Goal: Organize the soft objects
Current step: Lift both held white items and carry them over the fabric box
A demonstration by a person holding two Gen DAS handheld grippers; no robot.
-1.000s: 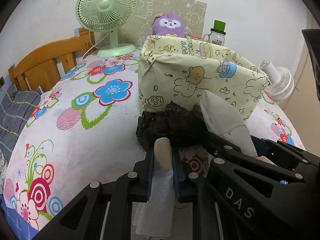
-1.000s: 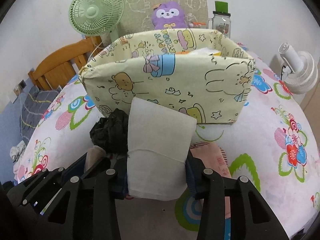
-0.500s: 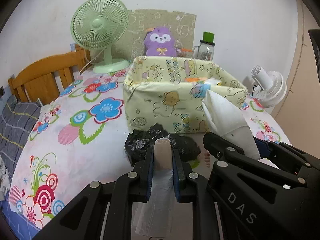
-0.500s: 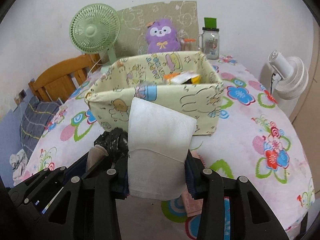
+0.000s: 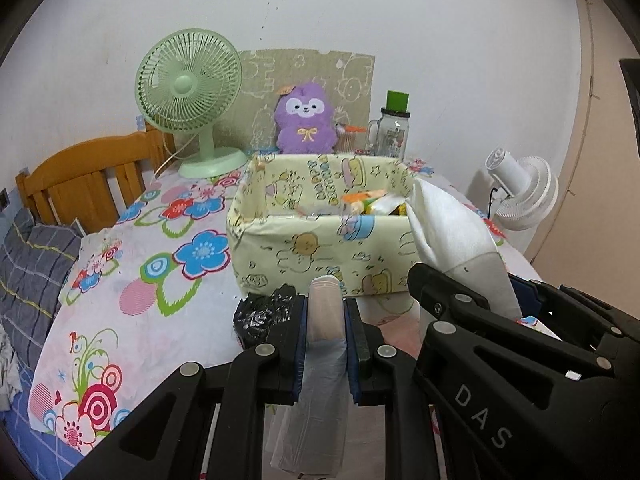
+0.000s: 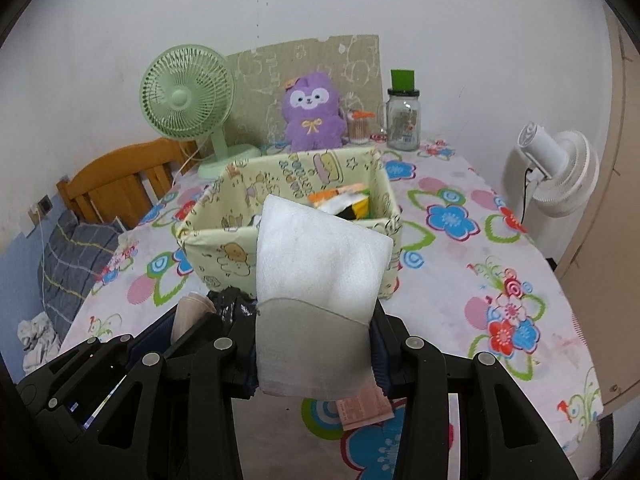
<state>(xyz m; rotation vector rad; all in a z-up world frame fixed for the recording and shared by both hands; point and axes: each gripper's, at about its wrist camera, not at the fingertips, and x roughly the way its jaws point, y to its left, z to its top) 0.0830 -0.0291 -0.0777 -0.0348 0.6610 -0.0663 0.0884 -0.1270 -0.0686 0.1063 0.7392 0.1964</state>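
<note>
Both grippers are clamped: my left (image 5: 326, 316) on a limp plastic roll (image 5: 325, 312), my right (image 6: 316, 344) on a floppy white cloth (image 6: 320, 256), pinched low.

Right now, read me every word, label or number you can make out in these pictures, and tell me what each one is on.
"DAS": white letters on the black body of the right gripper, seen from the left wrist view.
Fabric storage box: printed lettering among the cartoons, too distorted to read.
Glass jar: label too small.
Pink slip of paper under the white sock: print too blurred.
</note>
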